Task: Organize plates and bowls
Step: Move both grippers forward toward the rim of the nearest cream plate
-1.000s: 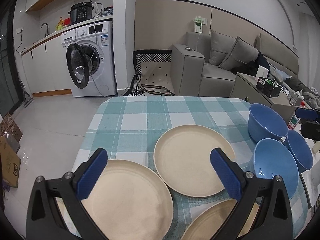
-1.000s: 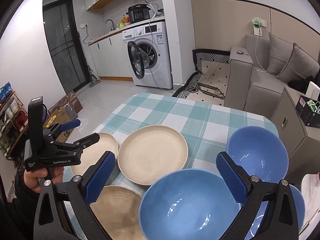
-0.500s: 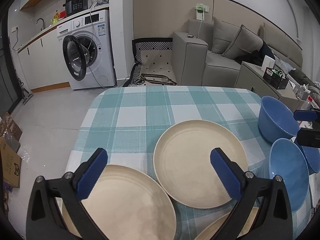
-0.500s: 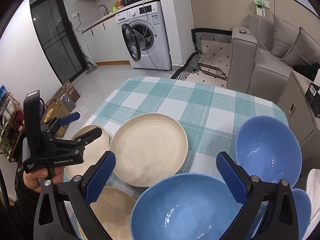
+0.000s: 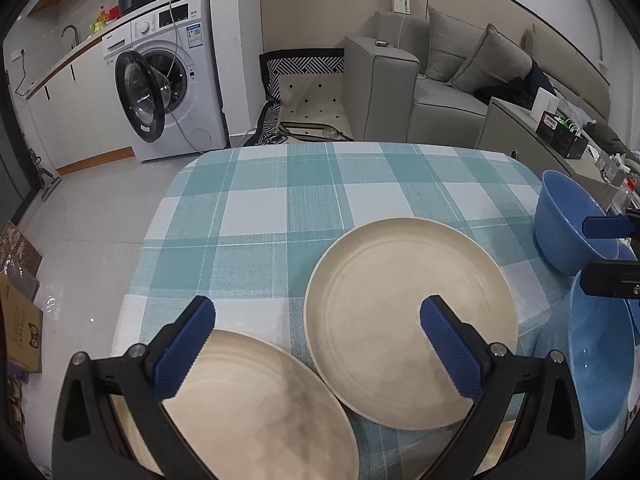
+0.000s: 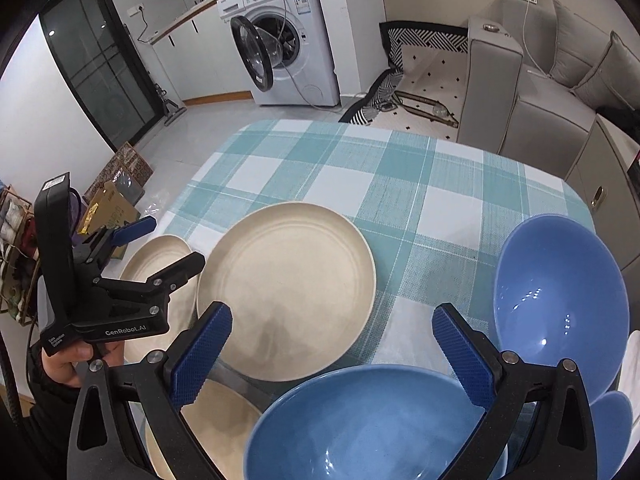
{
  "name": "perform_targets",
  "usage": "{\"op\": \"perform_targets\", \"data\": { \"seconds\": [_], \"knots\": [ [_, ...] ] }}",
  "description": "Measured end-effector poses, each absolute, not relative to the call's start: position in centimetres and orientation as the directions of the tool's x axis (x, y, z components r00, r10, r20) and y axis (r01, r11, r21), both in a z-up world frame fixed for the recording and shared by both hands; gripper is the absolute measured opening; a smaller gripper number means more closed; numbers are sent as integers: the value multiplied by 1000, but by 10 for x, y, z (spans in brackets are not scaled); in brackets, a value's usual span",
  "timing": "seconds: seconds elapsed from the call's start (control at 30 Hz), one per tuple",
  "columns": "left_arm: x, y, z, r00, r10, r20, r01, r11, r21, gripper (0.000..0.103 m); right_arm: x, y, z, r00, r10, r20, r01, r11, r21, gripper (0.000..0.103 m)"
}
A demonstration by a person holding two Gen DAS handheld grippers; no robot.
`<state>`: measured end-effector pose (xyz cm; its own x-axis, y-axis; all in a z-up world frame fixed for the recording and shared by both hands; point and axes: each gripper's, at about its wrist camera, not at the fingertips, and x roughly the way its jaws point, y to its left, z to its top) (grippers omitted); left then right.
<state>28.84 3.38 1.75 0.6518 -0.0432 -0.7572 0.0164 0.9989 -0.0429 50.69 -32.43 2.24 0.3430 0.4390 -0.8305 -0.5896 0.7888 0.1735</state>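
Note:
Three cream plates lie on the teal checked tablecloth (image 5: 280, 200): a middle plate (image 5: 408, 320) (image 6: 288, 288), a left plate (image 5: 256, 412) (image 6: 160, 264) and a near plate (image 6: 208, 432). Three blue bowls stand at the right: a far bowl (image 5: 572, 224) (image 6: 560, 296), a near bowl (image 5: 600, 360) (image 6: 368, 424) and a small part of a third bowl (image 6: 612, 420). My left gripper (image 5: 316, 316) (image 6: 172, 240) hangs open over the gap between the left and middle plates. My right gripper (image 6: 332, 316) (image 5: 608, 248) is open above the near bowl's far rim. Neither holds anything.
The far half of the table holds only bare cloth. Beyond it are a washing machine (image 5: 160, 92) with its door open, a grey sofa (image 5: 440, 80) and a low cabinet (image 5: 520, 128). Cardboard boxes (image 5: 20, 320) sit on the floor at left. A hand (image 6: 64, 364) holds the left gripper.
Both grippers have moved forward and lower over the table, so plates and bowls look larger and nearer. Both stayed open; no dish has moved.

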Motion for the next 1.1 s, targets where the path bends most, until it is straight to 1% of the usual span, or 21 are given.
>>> {"op": "perform_targets", "data": {
  "seconds": [0.1,0.33,0.4,0.5,0.6,0.67,0.8,0.83,0.9,1.03,1.1],
  "knots": [
    [294,34,13,633,-52,-772,21,999,-50,102,514,-320,15,319,428,-846,-592,787,175,100],
    [305,36,4,597,-57,-800,27,998,-51,100,527,-306,1,281,397,-874,-595,786,166,99],
    [308,37,1,583,-62,-810,30,998,-54,94,531,-305,-2,273,392,-879,-593,788,167,99],
    [313,37,-5,554,-66,-830,28,998,-61,91,536,-302,-8,261,366,-893,-590,793,152,98],
    [316,36,-11,528,-76,-846,36,997,-68,88,540,-298,-16,235,340,-911,-590,794,144,93],
    [317,35,-14,517,-79,-852,38,997,-70,86,542,-296,-21,222,328,-918,-589,795,142,93],
    [319,33,-19,497,-86,-864,52,996,-69,86,547,-293,-28,201,315,-927,-587,797,144,91],
    [319,33,-19,493,-88,-865,55,996,-70,86,548,-292,-30,197,312,-929,-589,796,142,88],
    [320,32,-20,486,-92,-869,62,996,-71,86,550,-290,-32,189,304,-934,-592,794,139,87],
    [322,30,-22,474,-91,-876,69,995,-66,86,552,-286,-40,164,287,-944,-591,795,139,86],
    [323,29,-24,463,-96,-881,75,995,-69,82,553,-286,-44,148,280,-949,-589,795,143,86]
  ]
}}
